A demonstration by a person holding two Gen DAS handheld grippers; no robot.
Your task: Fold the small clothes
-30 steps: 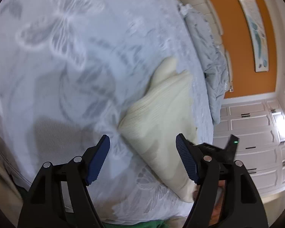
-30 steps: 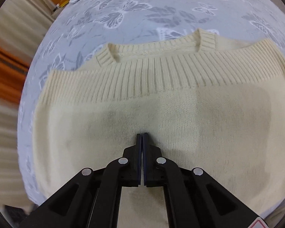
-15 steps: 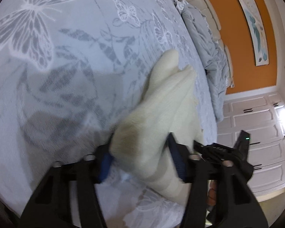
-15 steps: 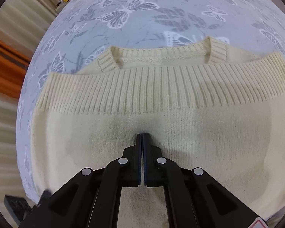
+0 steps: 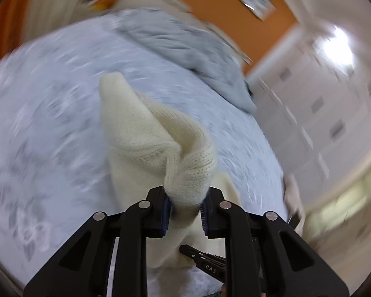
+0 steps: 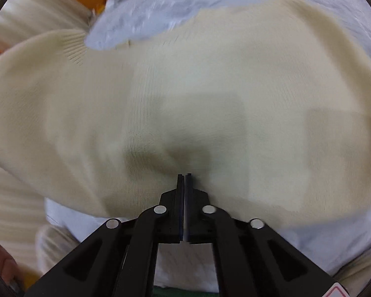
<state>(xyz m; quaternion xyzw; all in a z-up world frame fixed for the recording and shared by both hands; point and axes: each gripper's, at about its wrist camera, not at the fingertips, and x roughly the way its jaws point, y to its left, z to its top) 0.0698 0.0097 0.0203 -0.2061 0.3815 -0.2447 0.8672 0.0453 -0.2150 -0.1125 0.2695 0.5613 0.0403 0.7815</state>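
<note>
A cream knit sweater (image 5: 148, 133) lies on a bed with a grey-white butterfly-print cover (image 5: 49, 104). My left gripper (image 5: 184, 204) is shut on a bunched fold of the sweater and holds it lifted, the knit rising to a point above the jaws. In the right wrist view the sweater (image 6: 210, 86) fills most of the frame. My right gripper (image 6: 184, 177) is shut, its tips pressed at the sweater's near edge; whether knit is caught between the pads is not clear. The right gripper's black body (image 5: 205, 262) shows low in the left wrist view.
A rumpled grey duvet (image 5: 185, 47) lies at the far side of the bed. An orange wall (image 5: 210, 5) with a picture and white cabinets (image 5: 321, 104) stand beyond. The bed cover's near edge (image 6: 309, 247) hangs below the sweater. Both views are motion-blurred.
My left gripper closed on the sweater's edge and lifted it, swinging the view up. In the right view the sweater shifted and its ribbed collar left the frame's middle.
</note>
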